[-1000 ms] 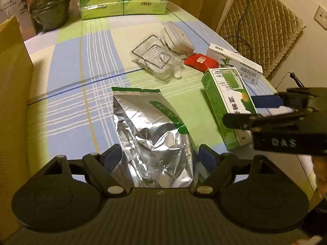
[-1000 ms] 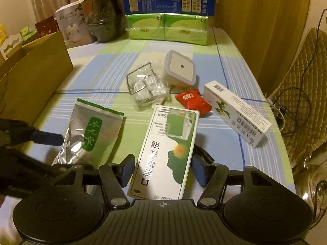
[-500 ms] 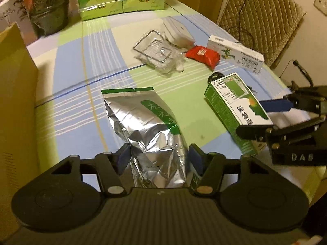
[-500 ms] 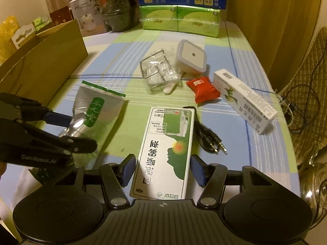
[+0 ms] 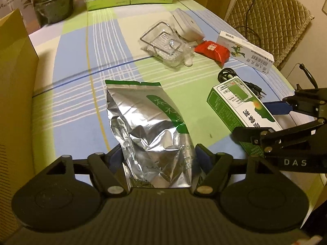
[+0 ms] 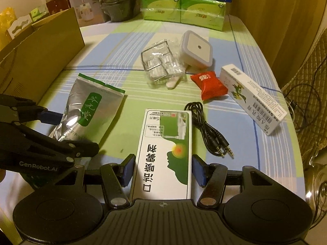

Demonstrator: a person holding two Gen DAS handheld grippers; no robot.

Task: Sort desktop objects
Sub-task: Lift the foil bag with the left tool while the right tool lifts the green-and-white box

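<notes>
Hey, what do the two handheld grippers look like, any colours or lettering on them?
Both are matte black with round discs, silver pivot screws and blue finger pads. The left gripper reads "GenRobot.AI" on its side; the right gripper reads "DAS".

Table (image 6: 126, 40) under my tongs wears a checked cloth of blue, green and cream. Lying on it: clear plastic packet with wire frame (image 6: 161, 65), white square box (image 6: 196, 50) touching it, red sachet (image 6: 208, 82), long white carton (image 6: 253, 100), coiled black audio cable (image 6: 206, 128). Green tissue packs (image 6: 181, 12) at far edge; cardboard box (image 6: 40, 59) along my left.
</notes>
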